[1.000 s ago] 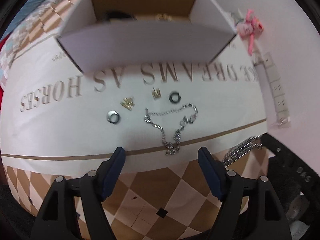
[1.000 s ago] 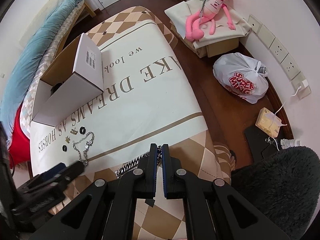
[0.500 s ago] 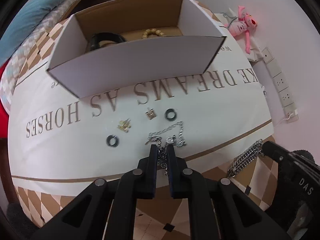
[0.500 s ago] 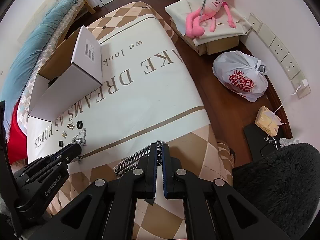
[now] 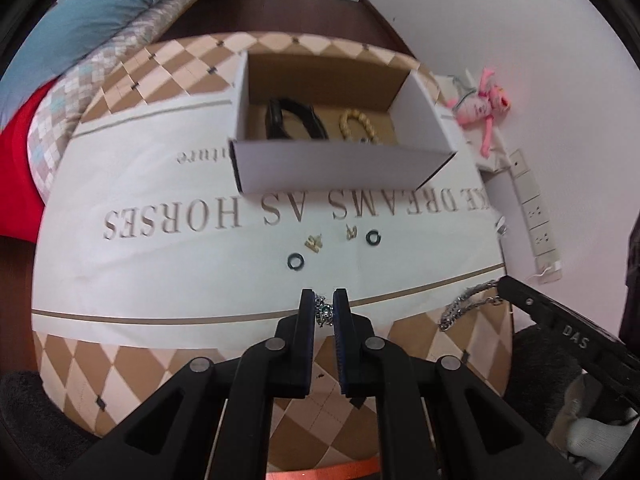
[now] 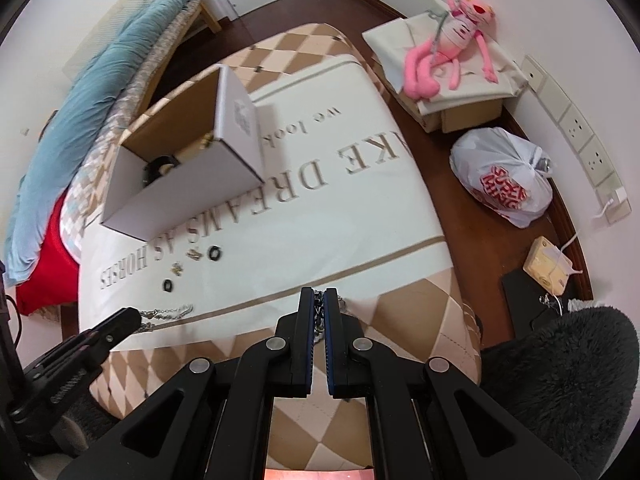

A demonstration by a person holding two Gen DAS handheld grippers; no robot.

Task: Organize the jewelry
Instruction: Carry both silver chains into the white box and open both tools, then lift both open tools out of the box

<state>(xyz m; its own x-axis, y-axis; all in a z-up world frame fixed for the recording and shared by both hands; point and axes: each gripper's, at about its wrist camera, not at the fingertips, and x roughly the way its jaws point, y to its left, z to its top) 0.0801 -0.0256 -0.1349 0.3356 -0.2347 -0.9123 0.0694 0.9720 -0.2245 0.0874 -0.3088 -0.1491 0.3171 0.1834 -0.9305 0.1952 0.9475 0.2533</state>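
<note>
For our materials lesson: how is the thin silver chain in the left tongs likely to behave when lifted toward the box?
The thin silver chain is bunched between the left tongs, so it is probably floppy and will dangle. Its fine links suggest it is light. Loose ends trailing on the cloth might snag or swing on the way to the box.
</note>
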